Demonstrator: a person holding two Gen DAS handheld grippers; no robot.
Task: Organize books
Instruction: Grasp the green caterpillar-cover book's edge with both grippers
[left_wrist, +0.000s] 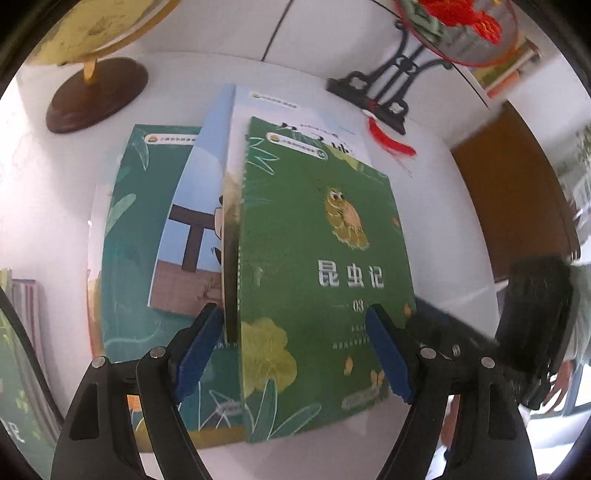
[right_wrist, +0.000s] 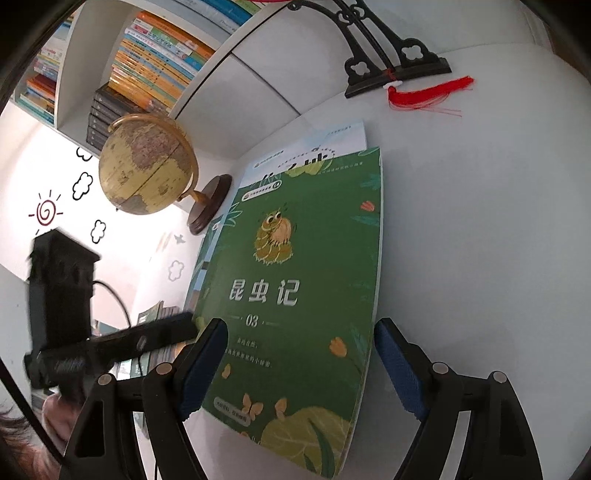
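Note:
A green book with an insect on its cover (left_wrist: 321, 266) lies on top of a loose pile on the white table; it also shows in the right wrist view (right_wrist: 295, 288). Under it lie a light-blue book (left_wrist: 192, 221), a white book (left_wrist: 266, 107) and another green book (left_wrist: 144, 236). My left gripper (left_wrist: 295, 347) is open, its blue pads (left_wrist: 195, 354) on either side of the top book's near end, and I cannot tell if they touch it. My right gripper (right_wrist: 301, 365) is open, straddling the same book's near end; the right pad (right_wrist: 399, 369) stands clear of it.
A globe on a brown base (left_wrist: 96, 96) stands at the back left, also in the right wrist view (right_wrist: 147, 162). A black ornament stand with a red tassel (left_wrist: 384, 96) stands behind the pile. More books lie at the left edge (left_wrist: 22, 332). Shelves hold several books (right_wrist: 155, 62).

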